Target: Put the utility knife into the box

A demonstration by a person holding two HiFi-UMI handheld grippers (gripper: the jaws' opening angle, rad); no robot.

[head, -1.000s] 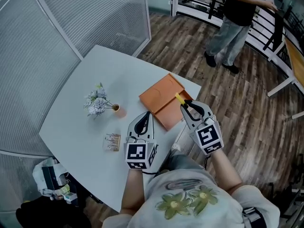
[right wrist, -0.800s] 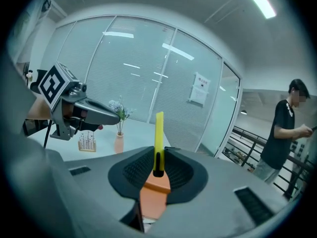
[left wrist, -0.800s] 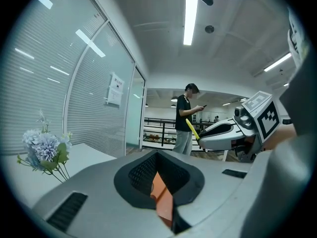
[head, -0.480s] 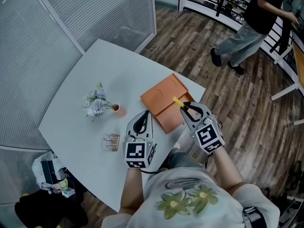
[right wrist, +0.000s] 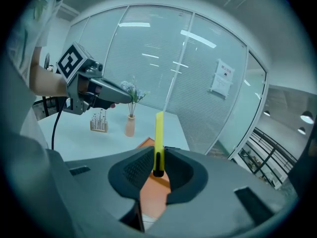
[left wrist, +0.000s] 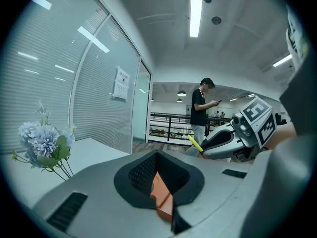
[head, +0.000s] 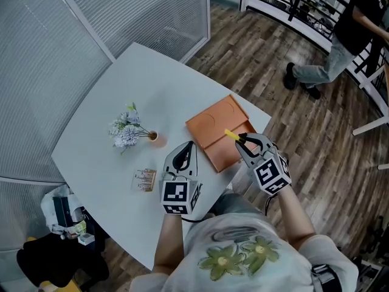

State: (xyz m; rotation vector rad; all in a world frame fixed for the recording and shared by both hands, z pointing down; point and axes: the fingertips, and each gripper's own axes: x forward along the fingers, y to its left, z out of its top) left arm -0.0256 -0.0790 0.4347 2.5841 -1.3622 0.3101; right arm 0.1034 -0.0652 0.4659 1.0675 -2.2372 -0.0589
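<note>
The orange box (head: 214, 125) lies flat on the white table (head: 115, 84), near its right edge. My right gripper (head: 244, 140) hovers over the box's near right corner, shut on the yellow utility knife (head: 232, 135). In the right gripper view the knife (right wrist: 159, 133) stands upright between the jaws of that gripper (right wrist: 158, 157), with the box (right wrist: 151, 187) below. My left gripper (head: 189, 147) stays just left of the box, shut, with nothing in it. Through the jaws of the left gripper (left wrist: 157, 155) a strip of the box (left wrist: 163, 197) shows.
A small vase of pale flowers (head: 129, 129) stands left of the box, and a little rack (head: 144, 179) sits nearer me. Glass partitions run behind the table. A person (head: 352, 35) stands on the wooden floor at the far right.
The view has shifted a little, so the table and box sit slightly right and lower. The person in the background has walked to the right. Both grippers hold about the same places.
</note>
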